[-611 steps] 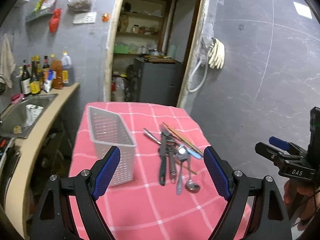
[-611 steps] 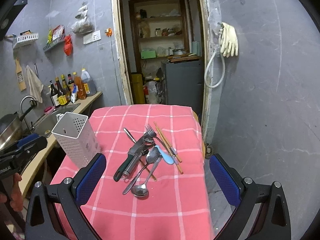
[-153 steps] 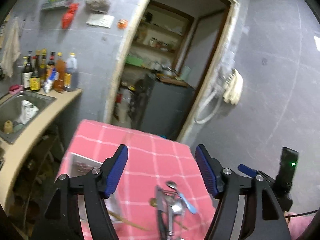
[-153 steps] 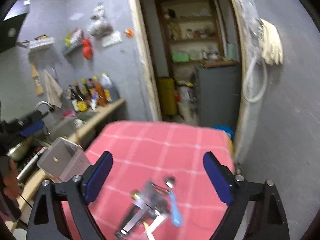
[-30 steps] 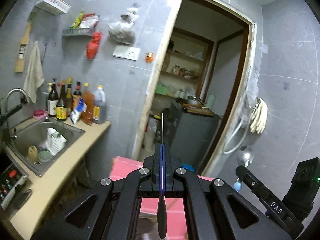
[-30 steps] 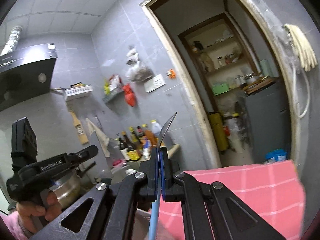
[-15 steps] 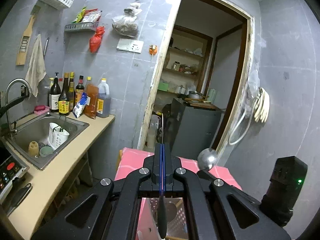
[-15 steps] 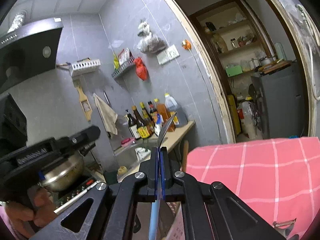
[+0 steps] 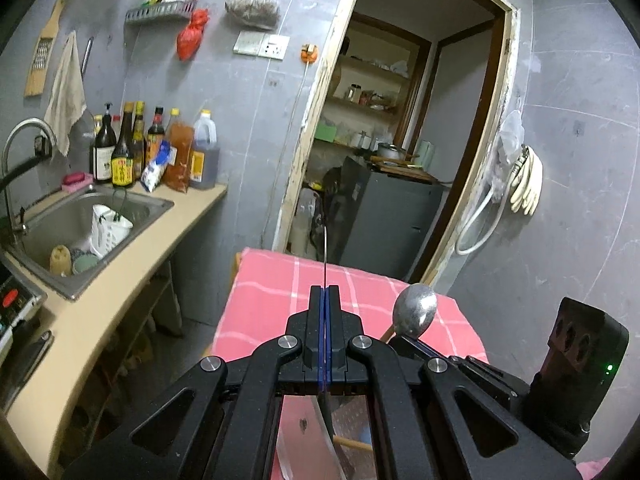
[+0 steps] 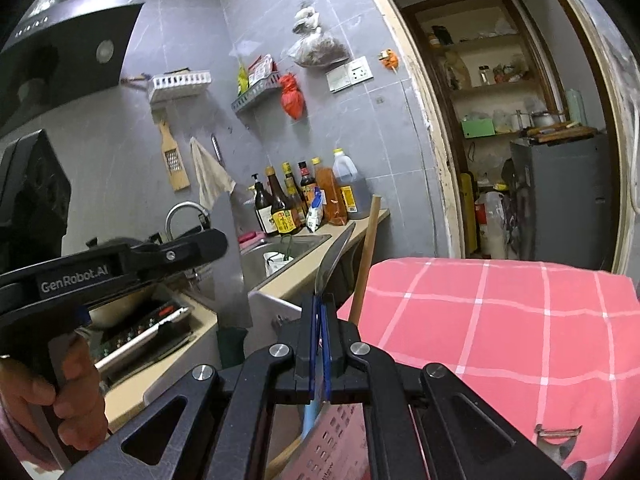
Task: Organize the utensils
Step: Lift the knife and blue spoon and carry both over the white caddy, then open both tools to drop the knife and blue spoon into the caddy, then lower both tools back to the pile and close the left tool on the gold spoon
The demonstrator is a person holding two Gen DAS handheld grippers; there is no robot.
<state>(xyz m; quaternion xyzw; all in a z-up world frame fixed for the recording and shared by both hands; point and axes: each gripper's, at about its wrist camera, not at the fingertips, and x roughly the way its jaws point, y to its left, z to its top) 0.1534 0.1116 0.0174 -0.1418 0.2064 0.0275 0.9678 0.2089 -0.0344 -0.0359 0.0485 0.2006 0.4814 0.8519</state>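
Left gripper point(image 9: 325, 336): jaws clenched on a cleaver point(image 9: 325, 248), seen edge-on, its thin blade rising between the blue pads; the broad blade face shows in the right wrist view point(image 10: 230, 260). The person's left hand point(image 10: 60, 392) grips the handle.

Right gripper point(image 10: 320, 344): jaws pinched together on a spoon point(image 10: 334, 256), blue handle hanging below the pads, steel bowl up. In the left wrist view the bowl point(image 9: 414, 310) stands just right of the left gripper.

White perforated utensil basket point(image 10: 276, 308): at the left edge of the table, directly under both grippers; a wooden chopstick point(image 10: 366, 252) stands in it, leaning upright.

Table with pink checked cloth point(image 10: 500, 320): carries the basket; a peeler point(image 10: 558, 436) lies toward its near right corner.

Counter point(image 9: 132, 280): left of the table, with a steel sink point(image 9: 80, 216), a row of sauce bottles point(image 9: 152, 148) against the wall, and a tap point(image 9: 24, 136).

Wall beyond: doorway point(image 9: 400, 140) to a pantry; rubber gloves point(image 9: 526, 182) hanging to its right.
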